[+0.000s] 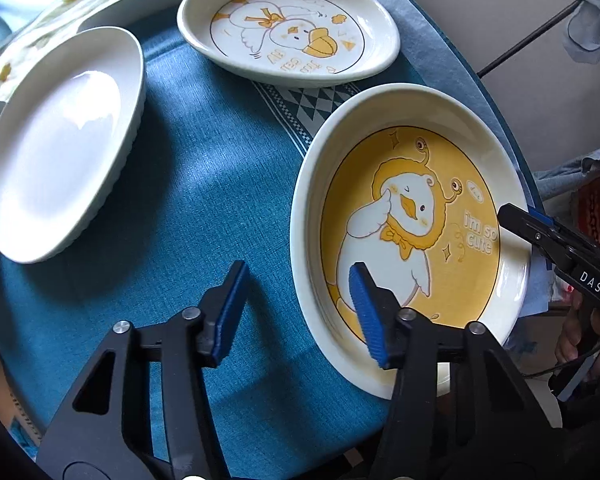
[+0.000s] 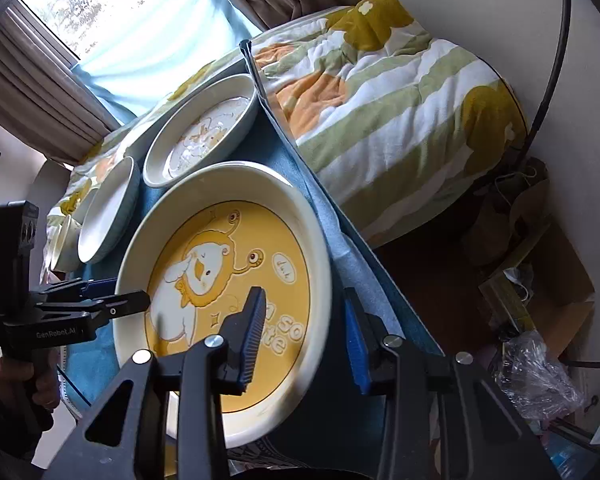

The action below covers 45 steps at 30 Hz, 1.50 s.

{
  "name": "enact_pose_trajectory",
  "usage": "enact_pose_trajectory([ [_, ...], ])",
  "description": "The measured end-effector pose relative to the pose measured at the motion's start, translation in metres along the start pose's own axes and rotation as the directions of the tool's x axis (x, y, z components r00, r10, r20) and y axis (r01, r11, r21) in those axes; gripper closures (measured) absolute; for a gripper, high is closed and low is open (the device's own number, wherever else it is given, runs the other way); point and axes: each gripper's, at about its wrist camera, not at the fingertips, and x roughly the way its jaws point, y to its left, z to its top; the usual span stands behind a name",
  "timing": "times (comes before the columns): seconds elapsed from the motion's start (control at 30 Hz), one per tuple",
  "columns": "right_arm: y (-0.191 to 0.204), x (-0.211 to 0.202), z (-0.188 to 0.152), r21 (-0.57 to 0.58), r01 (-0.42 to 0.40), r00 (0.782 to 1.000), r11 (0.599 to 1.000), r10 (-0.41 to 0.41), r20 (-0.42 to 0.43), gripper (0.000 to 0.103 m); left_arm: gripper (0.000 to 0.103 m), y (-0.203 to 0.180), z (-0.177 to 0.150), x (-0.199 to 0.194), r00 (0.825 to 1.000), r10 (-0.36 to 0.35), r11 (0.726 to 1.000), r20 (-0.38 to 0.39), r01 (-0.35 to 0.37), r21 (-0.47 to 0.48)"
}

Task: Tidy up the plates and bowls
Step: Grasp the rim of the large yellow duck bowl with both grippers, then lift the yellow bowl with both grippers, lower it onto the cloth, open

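A large cream plate with a yellow duck-lion picture (image 1: 416, 208) lies on the blue tablecloth; it also shows in the right wrist view (image 2: 224, 280). My left gripper (image 1: 296, 300) is open, its jaws straddling the plate's near-left rim, one finger over the plate's inside. My right gripper (image 2: 304, 336) is open with its jaws on either side of the plate's right rim; it also shows in the left wrist view (image 1: 548, 240). A smaller duck plate (image 1: 288, 28) and a plain white plate (image 1: 60, 140) lie beyond.
The blue tablecloth (image 1: 204, 184) covers the table. A bed with a striped floral quilt (image 2: 400, 92) stands right behind the table. Small bowls (image 2: 66, 248) sit at the far left. Boxes and a plastic bag (image 2: 536, 372) lie on the floor at the right.
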Motion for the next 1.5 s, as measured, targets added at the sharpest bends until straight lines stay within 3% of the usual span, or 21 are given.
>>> enact_pose_trajectory([
  [0.07, 0.000, 0.002, 0.002, -0.006, 0.003, 1.000, 1.000, -0.003, 0.002, 0.077, 0.075, -0.001, 0.004, 0.004, 1.000, -0.007, 1.000, -0.008, 0.007, -0.003],
  [0.17, 0.000, 0.006, 0.003, -0.021, 0.008, 1.000, 1.000, -0.008, -0.011, 0.084, 0.089, -0.005, 0.007, 0.008, 0.999, -0.039, 0.999, 0.003, 0.039, -0.006],
  [0.47, 0.003, 0.011, 0.004, -0.067, 0.037, 0.999, 0.997, -0.039, -0.024, 0.087, 0.088, -0.020, 0.002, -0.005, 0.999, 0.010, 0.999, 0.033, -0.012, 0.036],
  [0.9, 0.022, 0.001, 0.013, -0.144, 0.035, 0.999, 0.989, -0.037, -0.005, 0.087, 0.088, -0.020, -0.004, -0.047, 0.994, 0.026, 1.000, 0.110, -0.025, -0.005],
  [1.23, 0.091, 0.005, 0.021, -0.298, -0.047, 0.999, 0.953, 0.046, -0.011, 0.087, 0.088, 0.032, -0.058, -0.103, 0.977, 0.112, 0.984, 0.180, -0.083, -0.160],
  [1.5, 0.173, 0.031, 0.003, -0.382, -0.116, 0.993, 0.917, 0.094, -0.076, 0.087, 0.088, 0.104, -0.114, -0.128, 0.969, 0.166, 0.956, 0.185, -0.112, -0.270],
])
